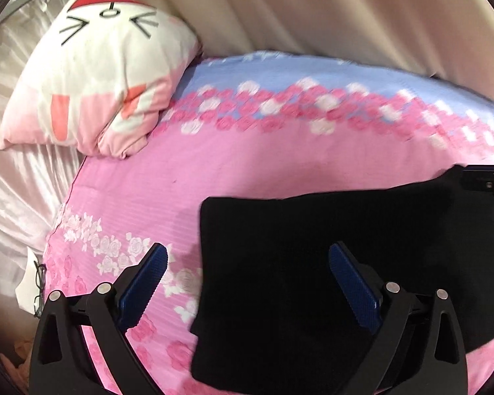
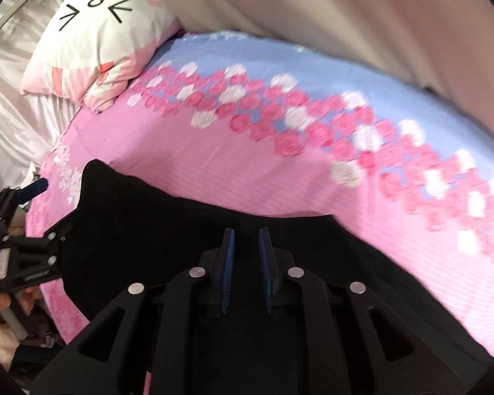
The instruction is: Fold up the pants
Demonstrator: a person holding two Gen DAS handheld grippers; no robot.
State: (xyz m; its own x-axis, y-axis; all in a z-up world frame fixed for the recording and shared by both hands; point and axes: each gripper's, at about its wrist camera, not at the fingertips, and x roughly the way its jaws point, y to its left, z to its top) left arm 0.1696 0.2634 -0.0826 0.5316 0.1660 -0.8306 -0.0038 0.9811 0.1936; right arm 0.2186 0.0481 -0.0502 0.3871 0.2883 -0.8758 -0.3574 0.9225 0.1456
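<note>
Bedsheet [image 1: 247, 164]: pink w/ rose print, blue band toward the upper right; fills the centre of both views. Blurred in parts.

Curtain [image 1: 313, 10]: beige, pleated, across the top of both frames, behind the bed.

Satin cloth [image 1: 13, 125]: pale, shiny, draped down the left edge of the left-wrist view, beside the sheet.

Pants [image 1: 313, 263]: black, lying on the sheet as a flat, roughly rectangular slab. Lower right of the left-wrist frame; lower centre and lower left of the right-wrist frame [image 2: 154, 217]. Left edge and upper left corner show clearly; no fabric detail can be made out (too dark).

Pillow [image 1: 92, 69]: white and pink w/ a cartoon face and red cap, upper left of both views, at the sheet's far corner, well apart from the pants.

Left gripper [image 1: 247, 260]: bottom of its own frame, jaws spread wide, blue pads facing each other. Nothing pinched; the left edge of the pants runs between the pads w/o contact. Seen also at the left edge of the right-wrist view [image 2: 33, 194].

Right gripper [image 2: 247, 247]: bottom centre of its own frame, jaws drawn narrow, a slim gap between the blue pads, above the black cloth. Whether any fabric is nipped there cannot be told. Its tip shows at the right edge of the left-wrist view, at the pants' upper right corner.

Eyeglasses [image 1: 39, 283]: dark-rimmed, lower left, off the sheet's edge.
</note>
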